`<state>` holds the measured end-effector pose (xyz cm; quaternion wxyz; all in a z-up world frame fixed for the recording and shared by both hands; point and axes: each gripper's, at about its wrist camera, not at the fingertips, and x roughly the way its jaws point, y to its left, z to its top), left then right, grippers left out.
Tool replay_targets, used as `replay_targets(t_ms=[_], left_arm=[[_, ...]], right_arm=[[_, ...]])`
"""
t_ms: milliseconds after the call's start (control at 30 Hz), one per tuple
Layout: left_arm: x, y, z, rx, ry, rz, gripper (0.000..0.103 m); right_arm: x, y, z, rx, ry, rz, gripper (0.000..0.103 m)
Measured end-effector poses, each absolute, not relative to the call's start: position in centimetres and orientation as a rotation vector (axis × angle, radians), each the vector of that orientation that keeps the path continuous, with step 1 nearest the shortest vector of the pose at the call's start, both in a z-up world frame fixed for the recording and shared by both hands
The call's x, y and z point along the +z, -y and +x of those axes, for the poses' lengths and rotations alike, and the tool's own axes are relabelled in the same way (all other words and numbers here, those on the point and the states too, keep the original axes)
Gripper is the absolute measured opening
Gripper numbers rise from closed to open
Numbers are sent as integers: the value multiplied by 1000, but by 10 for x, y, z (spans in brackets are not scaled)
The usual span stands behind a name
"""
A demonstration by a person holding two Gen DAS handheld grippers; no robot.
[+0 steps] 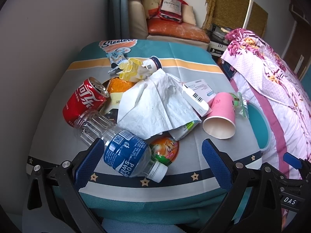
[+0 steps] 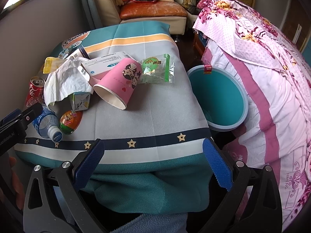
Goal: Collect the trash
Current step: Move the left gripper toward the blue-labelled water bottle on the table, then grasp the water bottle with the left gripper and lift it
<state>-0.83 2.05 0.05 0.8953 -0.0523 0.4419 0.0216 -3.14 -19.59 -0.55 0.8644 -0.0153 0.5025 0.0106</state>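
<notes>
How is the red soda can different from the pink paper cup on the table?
The red can is metal with white lettering; the pink cup is paper with a cartoon print. The can lies at the left of the pile, beside a clear plastic bottle; the cup lies at the right, nearer the teal bin. The cup's wide mouth shows a pale inside; the can's top has only a small opening. Both lie on their sides.

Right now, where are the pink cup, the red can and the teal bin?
pink cup [image 2: 120,79]: right wrist view, on its printed side wall.
red can [image 1: 83,99]: left wrist view, on its lettered side.
teal bin [image 2: 219,93]: right wrist view, on its inner wall.
</notes>
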Motion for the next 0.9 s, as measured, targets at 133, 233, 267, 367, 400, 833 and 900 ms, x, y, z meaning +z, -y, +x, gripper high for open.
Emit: replay_targets(t_ms=[133,233,267,367,400,833,900], left_arm=[[0,-20,-8,46,-917,-108,100],[0,-21,-8,47,-916,-108,100],[0,-21,-8,47,-917,-108,100],[0,-21,-8,46,-917,-110,100],[0,-21,-8,46,-917,-108,100],[-4,-18,-10,49,-927,-82,100],[-3,-17,-8,54,-935,-79,100]], right_arm=[[-6,196,-31,23,-1055,-34,97],[-6,196,-31,22,-1053,-33,97],[-6,195,-31,21,-1053,-33,97],[-7,196,-31,21,-1057,-30,97],[-7,196,-31,20,-1059,-30,97],[-6,198,-29,21,-1060,-27,97],[-7,197,-27,28,-1064,-28,97]])
